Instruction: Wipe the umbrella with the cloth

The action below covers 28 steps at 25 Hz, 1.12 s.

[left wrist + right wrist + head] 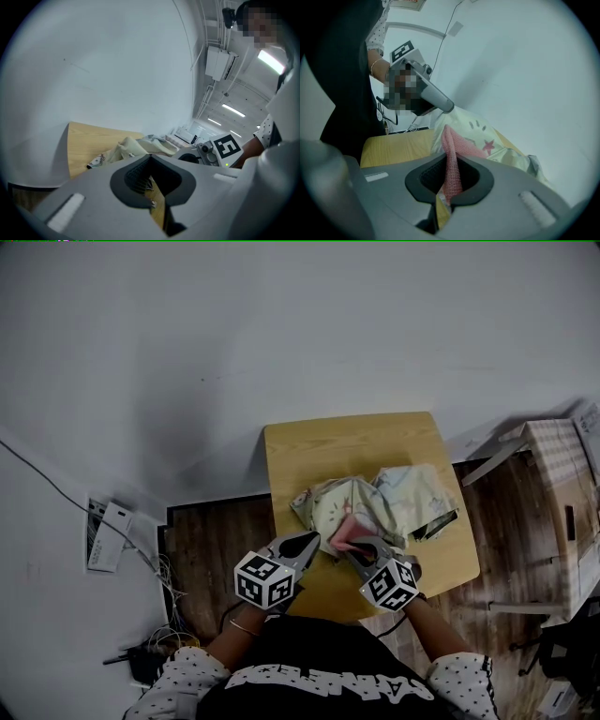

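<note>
A crumpled pale umbrella (375, 502) with small prints lies on the wooden table (356, 442). My left gripper (312, 540) is at its near left edge. In the right gripper view the fabric (487, 136) rises to the left gripper's tip (449, 107). In its own view the left gripper (150, 158) is shut, with the umbrella (136, 147) just beyond it. My right gripper (352, 549) is shut on a pink cloth (345, 532). The cloth (452, 159) runs up between the right gripper's (449, 187) pads and lies on the umbrella.
The table stands against a white wall. To the left, a power strip (108, 535) and cables lie on the dark wooden floor (206, 549). A cardboard box (562, 502) stands at the right, and bare tabletop shows behind the umbrella.
</note>
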{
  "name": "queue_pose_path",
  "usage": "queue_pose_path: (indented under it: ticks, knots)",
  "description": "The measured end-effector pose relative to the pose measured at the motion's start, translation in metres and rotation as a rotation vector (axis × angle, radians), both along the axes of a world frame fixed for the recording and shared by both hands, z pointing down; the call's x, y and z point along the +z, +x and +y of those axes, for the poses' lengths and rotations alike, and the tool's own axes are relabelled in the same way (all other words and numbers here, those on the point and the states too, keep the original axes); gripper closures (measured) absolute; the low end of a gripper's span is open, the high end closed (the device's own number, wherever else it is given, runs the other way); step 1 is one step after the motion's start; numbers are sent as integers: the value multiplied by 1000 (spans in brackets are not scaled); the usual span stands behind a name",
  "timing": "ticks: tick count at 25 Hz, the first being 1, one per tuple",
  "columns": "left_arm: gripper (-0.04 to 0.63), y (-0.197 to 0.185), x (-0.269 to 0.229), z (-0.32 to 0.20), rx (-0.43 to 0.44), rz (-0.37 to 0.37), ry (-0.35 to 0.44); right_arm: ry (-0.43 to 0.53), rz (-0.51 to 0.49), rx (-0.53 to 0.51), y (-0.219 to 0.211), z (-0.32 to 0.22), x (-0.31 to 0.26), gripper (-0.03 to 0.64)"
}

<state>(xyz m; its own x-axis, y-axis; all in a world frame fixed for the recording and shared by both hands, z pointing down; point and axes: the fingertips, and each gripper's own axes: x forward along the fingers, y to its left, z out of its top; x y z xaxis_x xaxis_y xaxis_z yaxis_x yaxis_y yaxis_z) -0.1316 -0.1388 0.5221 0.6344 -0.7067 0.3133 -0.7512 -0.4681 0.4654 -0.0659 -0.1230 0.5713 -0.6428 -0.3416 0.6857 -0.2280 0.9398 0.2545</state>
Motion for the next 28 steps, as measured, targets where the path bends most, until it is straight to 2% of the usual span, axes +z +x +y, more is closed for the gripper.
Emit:
queue_pose_path:
  ticks: [11, 18, 21, 24, 28]
  knots:
    - [595, 2, 5, 1, 15, 2, -14, -69, 9, -43, 1, 43, 14, 581]
    - [597, 3, 5, -2, 22, -3, -14, -105, 5, -136, -1, 66, 9, 581]
    - [595, 2, 8, -1, 22, -5, -21, -63, -40, -151, -3, 58, -16, 581]
    - [595, 1, 12, 1, 18, -3, -30, 33, -62, -140, -4, 34, -44, 581]
    - [595, 3, 15, 6, 21, -5, -40, 204, 18, -157, -5, -5, -61, 581]
